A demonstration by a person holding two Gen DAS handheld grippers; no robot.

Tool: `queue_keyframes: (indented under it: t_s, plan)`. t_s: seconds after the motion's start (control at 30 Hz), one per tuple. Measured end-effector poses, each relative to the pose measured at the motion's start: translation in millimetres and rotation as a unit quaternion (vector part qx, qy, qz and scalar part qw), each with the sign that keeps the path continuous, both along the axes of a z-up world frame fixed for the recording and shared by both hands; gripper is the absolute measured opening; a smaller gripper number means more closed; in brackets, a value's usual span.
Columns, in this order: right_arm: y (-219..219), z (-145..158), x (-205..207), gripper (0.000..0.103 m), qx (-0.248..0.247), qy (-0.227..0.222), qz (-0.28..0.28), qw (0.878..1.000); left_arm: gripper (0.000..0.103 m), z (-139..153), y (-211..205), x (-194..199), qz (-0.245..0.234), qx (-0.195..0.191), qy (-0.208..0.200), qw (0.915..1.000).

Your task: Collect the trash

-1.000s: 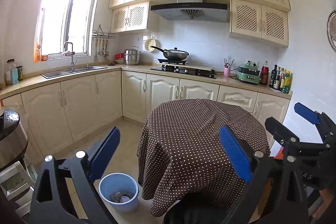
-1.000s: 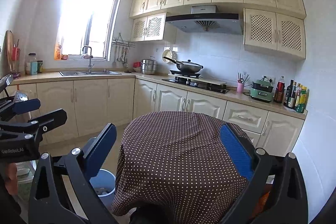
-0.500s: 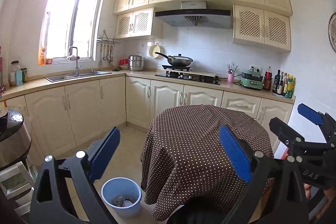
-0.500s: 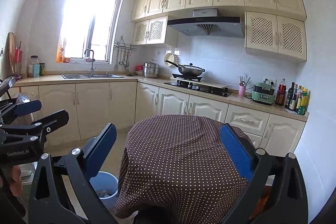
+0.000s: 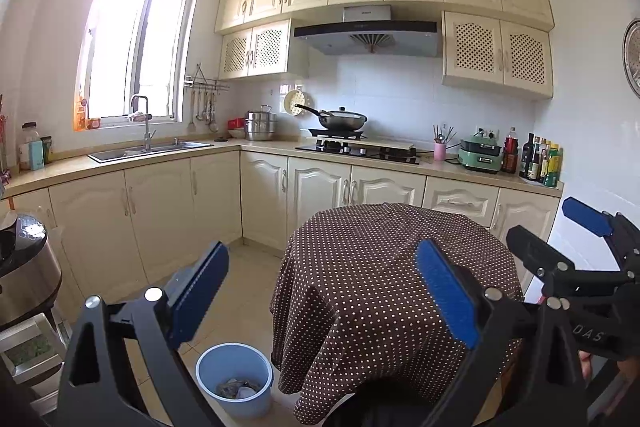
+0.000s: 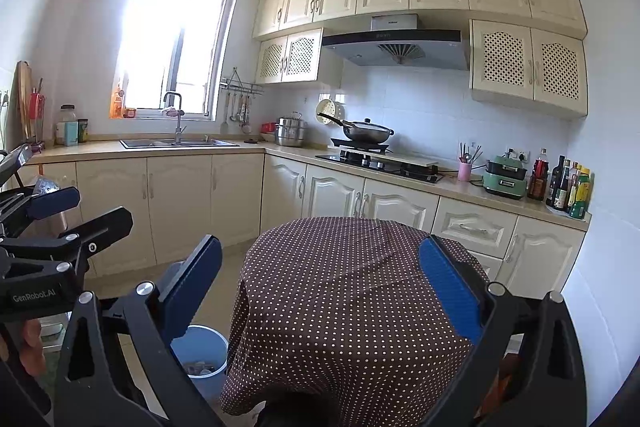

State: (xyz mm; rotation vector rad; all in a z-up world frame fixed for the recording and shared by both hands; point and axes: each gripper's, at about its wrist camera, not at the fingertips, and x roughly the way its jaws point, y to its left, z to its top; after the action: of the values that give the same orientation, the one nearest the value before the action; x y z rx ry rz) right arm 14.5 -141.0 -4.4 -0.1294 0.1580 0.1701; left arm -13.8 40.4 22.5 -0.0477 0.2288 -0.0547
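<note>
Both claws are being held level at about chest height, pointing across a kitchen, and neither is carrying anything. The left claw [image 5: 320, 295] is standing wide apart with nothing between its blue pads; the right claw [image 6: 320, 291] is likewise spread and empty. Each is showing at the edge of the other's view, so the two are being carried side by side, near one another but not touching.

The round table [image 5: 400, 267], draped in a brown dotted cloth that is hanging well down its sides, is sitting directly ahead of both claws. Its top is showing no loose item; the cloth is lying bare apart from a few folds.

The blue bin [image 5: 234, 379] is standing on the floor just beside the left edge of the hanging cloth, open-topped, presumably so that drops can be made from above. Some crumpled trash [image 5: 238, 389] is already lying at its bottom; what it consists of is too small to tell.

Judgement: the raised, spread posture is suiting a survey rather than a pick. No further trash is identifiable on the table or the visible floor tiles, so the task is appearing either near completion or awaiting a target out of view.
</note>
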Motion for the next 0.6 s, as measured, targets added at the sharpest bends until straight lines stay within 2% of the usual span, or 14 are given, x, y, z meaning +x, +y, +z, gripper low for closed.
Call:
queue_keyframes:
  t_s: [0.6]
  plan:
    - [6.5,1.4,-0.8,0.096,-0.001,0.004,0.002,1.0,0.093,0.4,-0.6,-3.3,-0.001,0.002,-0.001,1.0]
